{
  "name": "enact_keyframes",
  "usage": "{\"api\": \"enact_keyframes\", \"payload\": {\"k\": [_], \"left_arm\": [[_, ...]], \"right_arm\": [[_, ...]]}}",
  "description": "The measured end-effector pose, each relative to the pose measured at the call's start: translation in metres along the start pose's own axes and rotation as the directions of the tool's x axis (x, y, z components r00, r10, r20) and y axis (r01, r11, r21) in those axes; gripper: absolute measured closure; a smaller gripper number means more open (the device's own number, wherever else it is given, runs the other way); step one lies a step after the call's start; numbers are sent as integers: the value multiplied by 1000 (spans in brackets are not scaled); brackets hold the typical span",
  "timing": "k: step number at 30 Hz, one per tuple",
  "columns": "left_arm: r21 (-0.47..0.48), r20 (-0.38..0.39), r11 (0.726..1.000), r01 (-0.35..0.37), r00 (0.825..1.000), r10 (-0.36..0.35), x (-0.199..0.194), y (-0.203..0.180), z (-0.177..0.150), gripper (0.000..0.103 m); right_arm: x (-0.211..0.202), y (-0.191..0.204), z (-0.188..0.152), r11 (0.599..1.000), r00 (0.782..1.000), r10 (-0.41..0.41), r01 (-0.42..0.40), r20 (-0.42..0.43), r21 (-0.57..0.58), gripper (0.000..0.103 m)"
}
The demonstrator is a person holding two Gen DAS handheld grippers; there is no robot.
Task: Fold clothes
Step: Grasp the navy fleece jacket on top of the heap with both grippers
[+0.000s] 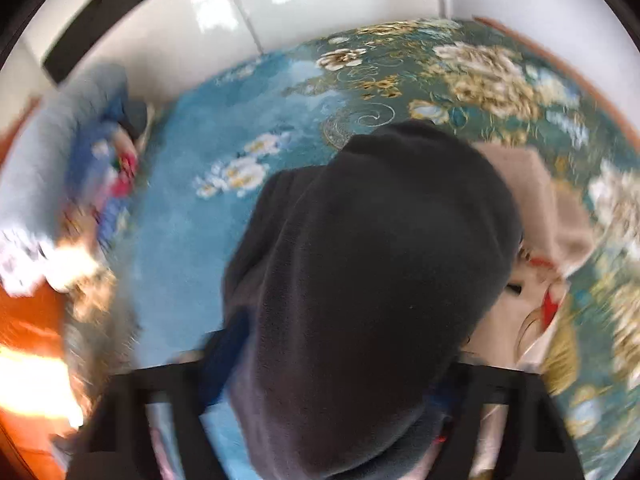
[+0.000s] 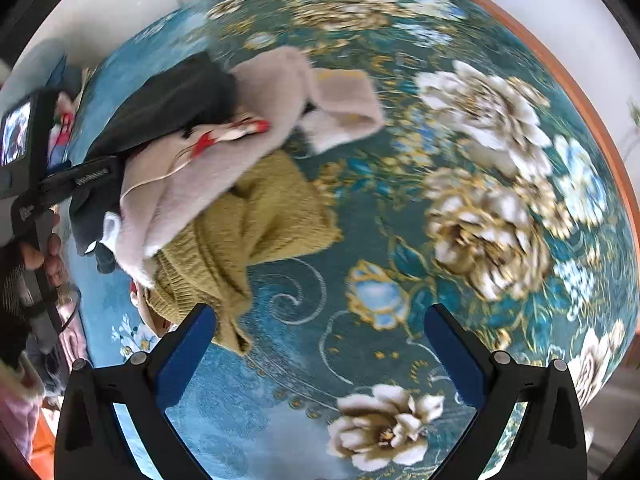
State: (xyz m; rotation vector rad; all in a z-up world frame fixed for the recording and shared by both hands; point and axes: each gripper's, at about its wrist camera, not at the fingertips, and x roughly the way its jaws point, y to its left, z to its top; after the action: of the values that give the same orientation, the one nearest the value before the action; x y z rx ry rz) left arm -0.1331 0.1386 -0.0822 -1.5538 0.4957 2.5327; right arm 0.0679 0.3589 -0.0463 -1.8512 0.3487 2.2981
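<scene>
A dark fleece garment [image 1: 372, 260] fills the middle of the left wrist view, draped over my left gripper [image 1: 332, 360] and hiding its fingertips. The jaw bases stand wide apart at the bottom edge. From the right wrist, the left gripper [image 2: 86, 176] sits at the left end of the same dark garment [image 2: 168, 100]. That garment lies on a pile with a fuzzy pink-beige garment [image 2: 224, 152] and a mustard knit sweater [image 2: 256, 216]. My right gripper [image 2: 320, 344] is open over bare carpet, nothing between its blue pads [image 2: 188, 356], just right of the sweater's hem.
Everything lies on a teal floral carpet [image 2: 440, 120] with an orange border [image 2: 592, 112] and white tiled floor [image 1: 160, 40] beyond. A person's hand [image 2: 44, 248] holds the left gripper's handle. Blurred blue and patterned cloth [image 1: 104, 168] lies at the carpet's left edge.
</scene>
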Motion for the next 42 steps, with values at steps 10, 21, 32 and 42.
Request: {"api": "enact_keyframes", "payload": {"k": [10, 21, 32, 42], "left_arm": [[-116, 109, 993, -21, 993, 34, -102, 48, 28, 92], [-59, 453, 988, 144, 886, -101, -381, 80, -23, 92], [-27, 296, 926, 375, 888, -351, -460, 44, -204, 92], [-210, -279, 938, 277, 902, -329, -266, -2, -301, 92]], "right_arm": [[-40, -60, -20, 990, 999, 35, -40, 37, 133, 0], [-106, -91, -32, 966, 977, 152, -179, 149, 185, 0], [-139, -152, -67, 953, 961, 188, -228, 202, 201, 0], [-102, -177, -116, 956, 985, 163, -170, 49, 239, 0]]}}
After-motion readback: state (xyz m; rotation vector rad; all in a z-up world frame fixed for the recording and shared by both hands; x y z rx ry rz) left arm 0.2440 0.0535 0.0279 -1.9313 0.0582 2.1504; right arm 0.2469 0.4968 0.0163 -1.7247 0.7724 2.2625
